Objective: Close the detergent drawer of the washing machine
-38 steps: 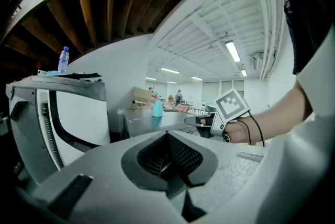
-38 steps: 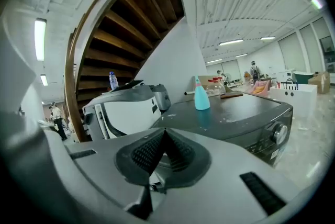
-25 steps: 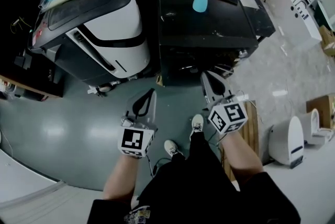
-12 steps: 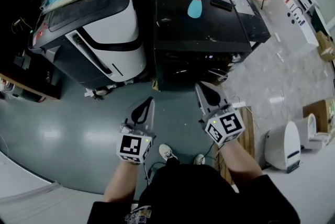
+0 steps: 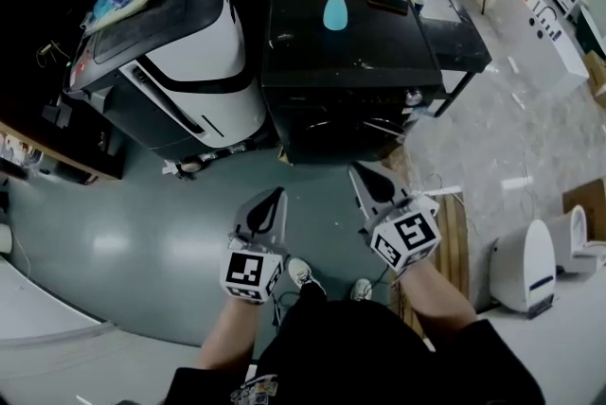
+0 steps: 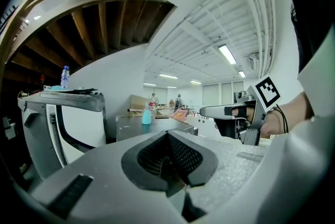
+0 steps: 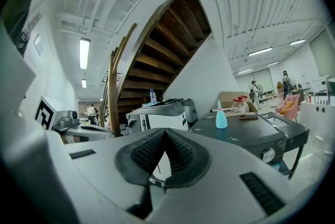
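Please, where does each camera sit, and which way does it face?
Head view: on the person's head, facing steeply down at the black washing machine; left gripper, right gripper, forearms, shoes show.
Left gripper view: on the left gripper, facing level over its shut jaws; right gripper shows.
Right gripper view: likewise; left gripper shows.
All share the teal bottle.
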The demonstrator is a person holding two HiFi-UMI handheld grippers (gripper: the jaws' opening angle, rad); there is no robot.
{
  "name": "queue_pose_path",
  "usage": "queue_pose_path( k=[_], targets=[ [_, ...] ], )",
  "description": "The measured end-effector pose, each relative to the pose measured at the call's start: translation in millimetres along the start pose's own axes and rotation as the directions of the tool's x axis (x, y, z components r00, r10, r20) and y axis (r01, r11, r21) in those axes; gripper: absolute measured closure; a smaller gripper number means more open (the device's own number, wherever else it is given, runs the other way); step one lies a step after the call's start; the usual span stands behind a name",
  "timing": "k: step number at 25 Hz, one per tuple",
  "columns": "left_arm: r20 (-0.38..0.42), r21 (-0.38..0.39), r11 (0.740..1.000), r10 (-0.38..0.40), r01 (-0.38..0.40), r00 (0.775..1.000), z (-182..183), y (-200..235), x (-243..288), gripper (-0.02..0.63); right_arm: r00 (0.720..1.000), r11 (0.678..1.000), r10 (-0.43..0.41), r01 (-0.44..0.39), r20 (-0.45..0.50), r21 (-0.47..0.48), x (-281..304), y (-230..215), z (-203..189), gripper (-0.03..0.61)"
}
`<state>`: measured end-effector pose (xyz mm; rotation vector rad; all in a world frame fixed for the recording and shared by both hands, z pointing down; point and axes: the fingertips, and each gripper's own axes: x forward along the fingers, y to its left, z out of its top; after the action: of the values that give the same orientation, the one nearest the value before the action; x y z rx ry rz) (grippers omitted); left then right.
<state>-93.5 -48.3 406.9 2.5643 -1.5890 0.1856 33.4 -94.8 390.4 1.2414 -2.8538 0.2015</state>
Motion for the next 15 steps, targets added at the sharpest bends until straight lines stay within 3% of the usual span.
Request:
queue_pose_path(
  k=[15],
  targets=[
    [0.006, 0.034, 0.999, -0.017, 0.017, 1.0, -3, -141, -30, 0.611, 0.998, 0.998, 0.057, -0.057, 0.024, 0.009, -123, -5, -1, 0.58]
  ],
)
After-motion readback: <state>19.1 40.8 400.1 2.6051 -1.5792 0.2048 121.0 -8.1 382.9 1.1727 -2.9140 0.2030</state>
